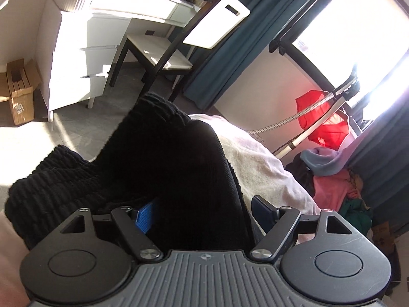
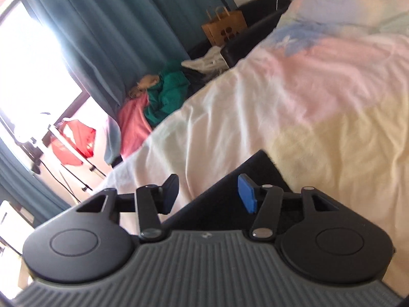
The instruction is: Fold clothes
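Left wrist view: the left gripper [image 1: 203, 211] stands with fingers apart, a black ribbed knit garment [image 1: 143, 163] bunched between and over them; whether it is pinched cannot be told. The garment lies at the bed [image 1: 258, 158] edge. Only this view shows the white desk [image 1: 107, 25], chair [image 1: 179, 38] and an open cardboard box [image 1: 19, 89].

Right wrist view: the right gripper [image 2: 208, 194] is spread, a dark cloth corner [image 2: 230, 192] beneath it on the bedding. A paper bag [image 2: 223, 26] stands beyond; its contents are hidden. Open bedding lies ahead.
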`<state>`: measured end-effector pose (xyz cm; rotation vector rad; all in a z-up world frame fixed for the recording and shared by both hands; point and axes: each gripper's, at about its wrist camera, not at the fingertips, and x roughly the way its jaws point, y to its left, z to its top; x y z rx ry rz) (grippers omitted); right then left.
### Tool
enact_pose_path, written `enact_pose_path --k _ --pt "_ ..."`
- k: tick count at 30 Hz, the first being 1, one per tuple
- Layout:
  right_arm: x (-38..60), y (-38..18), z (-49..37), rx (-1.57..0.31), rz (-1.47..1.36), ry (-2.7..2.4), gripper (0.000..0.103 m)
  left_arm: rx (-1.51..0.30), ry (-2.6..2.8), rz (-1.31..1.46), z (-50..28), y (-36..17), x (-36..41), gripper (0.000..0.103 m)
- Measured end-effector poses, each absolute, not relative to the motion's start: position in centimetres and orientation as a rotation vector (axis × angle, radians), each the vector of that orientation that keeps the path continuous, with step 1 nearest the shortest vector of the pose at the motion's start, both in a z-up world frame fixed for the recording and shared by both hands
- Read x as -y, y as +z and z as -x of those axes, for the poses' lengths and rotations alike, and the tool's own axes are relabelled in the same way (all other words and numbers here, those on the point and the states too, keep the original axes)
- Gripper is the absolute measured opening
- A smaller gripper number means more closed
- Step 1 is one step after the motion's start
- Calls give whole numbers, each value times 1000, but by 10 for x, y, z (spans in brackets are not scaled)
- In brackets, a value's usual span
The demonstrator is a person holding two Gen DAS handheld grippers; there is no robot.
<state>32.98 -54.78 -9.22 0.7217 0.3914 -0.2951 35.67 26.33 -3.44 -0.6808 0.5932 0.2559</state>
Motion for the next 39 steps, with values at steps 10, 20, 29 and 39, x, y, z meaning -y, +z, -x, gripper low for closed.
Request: enact_pose_path --k 10,20,29,39 --pt "567 -133 -198 -413 -1032 -203 63 -656 165 1061 -211 -91 -295 98" --pt "546 -211 -233 -482 -1209 -158 61 -556 210 1135 -244 -139 -305 96" --pt "535 -199 -275 -326 -1030 -339 15 -423 436 1043 -309 -137 -280 36" --pt "542 -148 -239 -252 -1027 -367 10 -366 393 1035 -255 -42 -286 15"
